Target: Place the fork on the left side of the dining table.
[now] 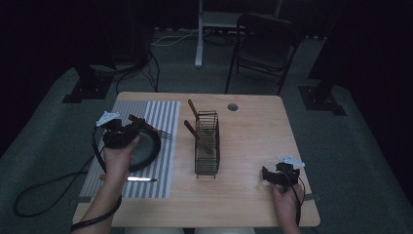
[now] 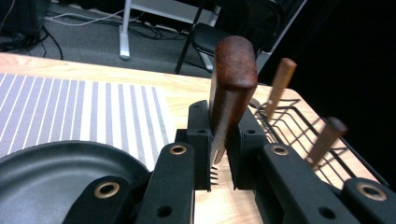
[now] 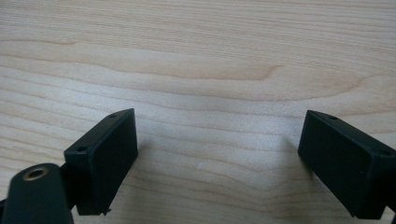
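Pinching a wooden-handled fork [image 2: 231, 93] low on its handle, the left gripper [image 2: 218, 144] hovers beside the wire basket [image 1: 207, 141]; stiff, light, top-heavy. The right gripper [image 3: 217, 158] rests wide open on the tabletop [image 3: 196, 56].

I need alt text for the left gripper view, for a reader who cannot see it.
The left tongs are shut on a wooden-handled fork, tines down. A dark plate on a striped mat lies left; a wire basket with two wooden handles stands right.

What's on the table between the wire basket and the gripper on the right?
Nothing. In the high view, only bare wooden table lies between the wire basket and the right gripper, which rests open on the wood.
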A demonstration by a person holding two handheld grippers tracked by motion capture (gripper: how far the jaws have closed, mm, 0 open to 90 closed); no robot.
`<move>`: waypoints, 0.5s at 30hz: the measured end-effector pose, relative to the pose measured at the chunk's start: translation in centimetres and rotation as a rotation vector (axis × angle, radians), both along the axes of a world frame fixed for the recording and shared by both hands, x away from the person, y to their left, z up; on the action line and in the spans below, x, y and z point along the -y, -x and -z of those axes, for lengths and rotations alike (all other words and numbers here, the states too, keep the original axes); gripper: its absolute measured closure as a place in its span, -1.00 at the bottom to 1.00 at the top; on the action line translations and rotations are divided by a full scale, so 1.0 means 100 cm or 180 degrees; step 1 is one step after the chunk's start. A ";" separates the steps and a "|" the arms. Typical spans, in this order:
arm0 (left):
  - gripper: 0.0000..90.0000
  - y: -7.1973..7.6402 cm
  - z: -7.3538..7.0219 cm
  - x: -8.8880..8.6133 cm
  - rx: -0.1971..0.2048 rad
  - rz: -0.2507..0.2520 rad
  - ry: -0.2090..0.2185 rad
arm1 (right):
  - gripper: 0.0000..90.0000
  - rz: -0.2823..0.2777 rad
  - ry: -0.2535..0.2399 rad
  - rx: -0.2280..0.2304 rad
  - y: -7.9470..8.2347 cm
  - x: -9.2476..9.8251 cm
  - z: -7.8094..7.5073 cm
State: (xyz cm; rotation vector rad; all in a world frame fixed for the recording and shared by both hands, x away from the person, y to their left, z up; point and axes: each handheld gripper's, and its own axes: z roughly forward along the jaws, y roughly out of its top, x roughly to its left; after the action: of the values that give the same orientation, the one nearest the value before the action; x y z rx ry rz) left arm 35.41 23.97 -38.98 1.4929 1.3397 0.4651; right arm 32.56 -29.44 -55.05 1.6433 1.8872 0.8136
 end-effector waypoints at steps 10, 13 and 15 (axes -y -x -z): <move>0.79 -0.032 0.018 -0.018 -0.0082 -0.0186 0.0163 | -0.74 -0.0002 0.0004 0.0000 0.000 0.000 0.000; 0.79 -0.041 0.021 -0.022 -0.0068 -0.0242 0.0163 | -0.74 -0.0002 0.0004 0.0000 0.000 0.000 0.000; 0.79 -0.048 0.022 -0.025 -0.0075 -0.0256 0.0212 | -0.74 -0.0002 0.0004 0.0000 0.000 0.000 0.000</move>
State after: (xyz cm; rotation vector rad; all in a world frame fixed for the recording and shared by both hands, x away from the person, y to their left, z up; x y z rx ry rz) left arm 40.19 26.45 -41.16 1.3978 1.4242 0.4509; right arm 32.56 -29.45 -55.05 1.6419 1.8880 0.8125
